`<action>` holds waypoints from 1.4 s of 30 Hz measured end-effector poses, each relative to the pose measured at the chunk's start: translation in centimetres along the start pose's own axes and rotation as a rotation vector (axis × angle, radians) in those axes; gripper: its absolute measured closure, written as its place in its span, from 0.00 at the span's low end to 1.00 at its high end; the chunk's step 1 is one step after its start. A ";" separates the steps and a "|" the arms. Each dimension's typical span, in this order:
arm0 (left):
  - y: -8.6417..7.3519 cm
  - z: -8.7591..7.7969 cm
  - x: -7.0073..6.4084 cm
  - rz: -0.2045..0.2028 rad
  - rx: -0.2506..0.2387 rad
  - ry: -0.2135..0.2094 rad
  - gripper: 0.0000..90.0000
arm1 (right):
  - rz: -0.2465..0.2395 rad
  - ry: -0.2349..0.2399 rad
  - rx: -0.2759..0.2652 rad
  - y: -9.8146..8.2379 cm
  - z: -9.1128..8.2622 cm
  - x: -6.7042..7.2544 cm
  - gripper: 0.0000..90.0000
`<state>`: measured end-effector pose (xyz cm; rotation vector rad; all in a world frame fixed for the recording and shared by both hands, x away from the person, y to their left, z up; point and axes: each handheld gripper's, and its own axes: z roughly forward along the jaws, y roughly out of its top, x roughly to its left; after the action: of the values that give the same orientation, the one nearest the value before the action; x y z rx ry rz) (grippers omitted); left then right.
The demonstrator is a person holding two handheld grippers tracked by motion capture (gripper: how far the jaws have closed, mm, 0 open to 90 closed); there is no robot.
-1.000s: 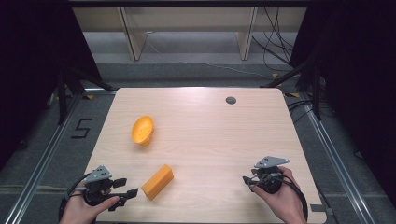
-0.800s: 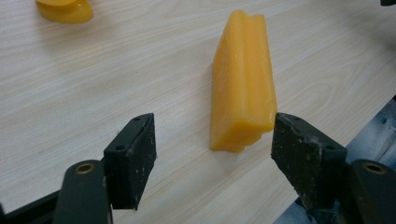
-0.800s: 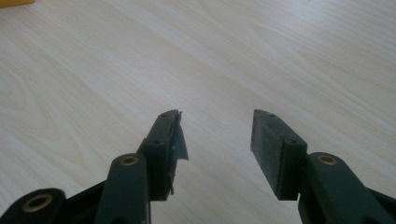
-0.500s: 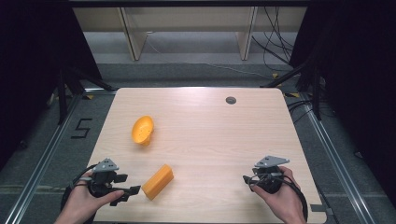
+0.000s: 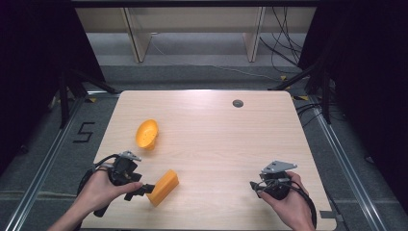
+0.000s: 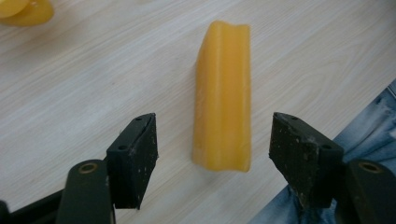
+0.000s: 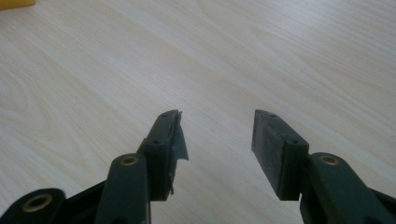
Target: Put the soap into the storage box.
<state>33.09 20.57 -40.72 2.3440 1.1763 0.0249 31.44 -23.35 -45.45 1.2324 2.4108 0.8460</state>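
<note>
The left gripper (image 6: 212, 154) stands wide, its two black jaws set apart with bare wood showing on either side of the thing between them; the jaws have just been closing a little, yet the pads press on nothing. In the high view this left gripper (image 5: 143, 189) sits at the near left of the surface (image 5: 231, 139), held in the person's left hand (image 5: 98, 192), and points toward the right. Directly ahead of it lies the orange block (image 6: 223, 95), a long, smooth, waxy-looking bar of yellow-orange colour with rounded edges and a shallow groove along its upper face. In the left gripper view the block runs lengthwise away from the jaws, its near end lying level with the jaw tips and midway between them, touching neither. From above, the orange block (image 5: 162, 186) lies flat on the wood at a slant, just beside the tips of the gripper. Farther off, toward the middle left of the surface, rests an orange bowl (image 5: 146, 133), well apart from the block; its edge also shows at the top left corner (image 6: 23, 10) of the left gripper view. At the near right, the right gripper (image 5: 254, 185) rests in the person's right hand (image 5: 288, 202), its jaws (image 7: 215, 135) open over bare wood with nothing between them.
</note>
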 end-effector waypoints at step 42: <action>5.2 6.3 -2.5 0.022 0.323 0.063 0.37 | 0.018 0.014 0.031 -0.2 0.2 0.0 0.57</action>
<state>36.94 13.38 -43.33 2.6539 1.2636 -0.0904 31.45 -23.37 -45.72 1.2647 2.4363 0.8286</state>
